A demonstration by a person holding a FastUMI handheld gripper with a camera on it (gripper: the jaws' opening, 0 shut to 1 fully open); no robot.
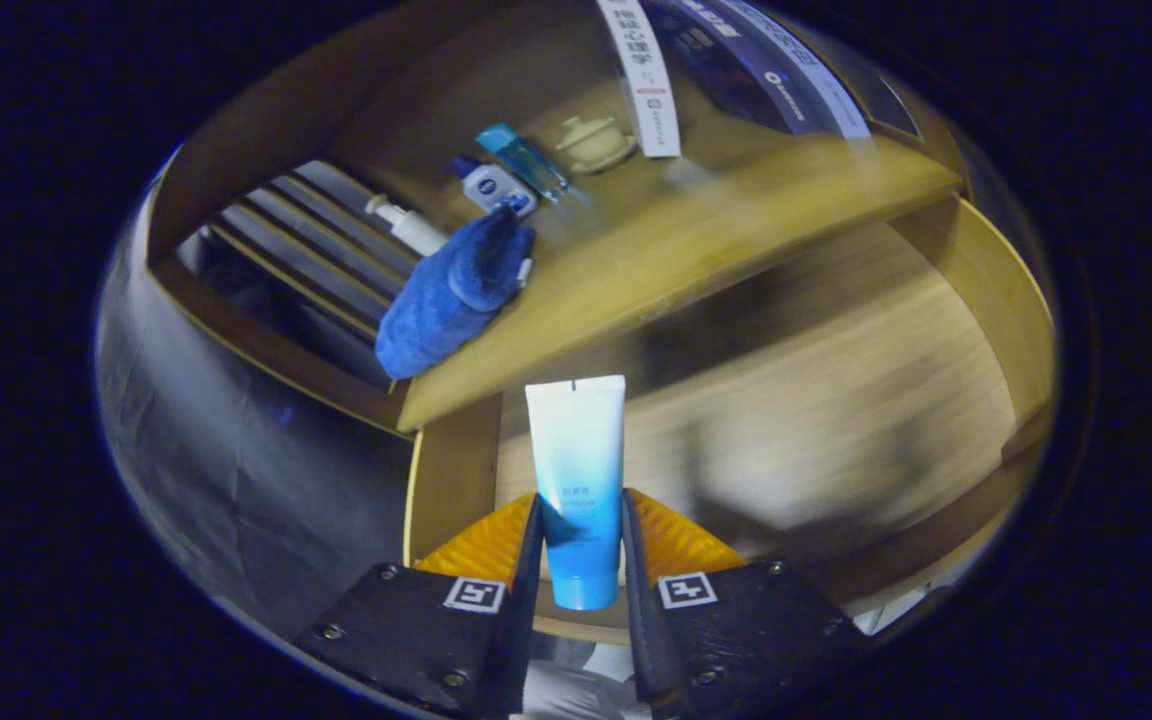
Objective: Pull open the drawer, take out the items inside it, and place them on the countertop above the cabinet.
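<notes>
Between the two fingers of the gripper [581,560] stands a white-to-blue squeeze tube [576,480], cap end down and flat crimped end up. Both fingers press against its lower blue part, one on each side, so the jaws are closed to the width of the tube and grip it. A short line of small writing sits on the tube just above the fingers, too small to read. Behind the tube lies the open wooden drawer [836,400], its pale floor blurred and its side walls curving round.

Beyond the drawer runs the wooden countertop [696,240] of the cabinet. On it, near its front edge, lies a rumpled blue cloth [451,290]. Just past the cloth stand a white pump bottle [406,225] and a small white bottle with a dark blue cap and blue label [493,185]; the label's wording cannot be made out. Next to that lies a clear blue bottle [531,160], and beside it a cream lidded ceramic cup [593,142]. A white strip printed with small characters [648,80] hangs down behind the cup; the characters are too small to read.
</notes>
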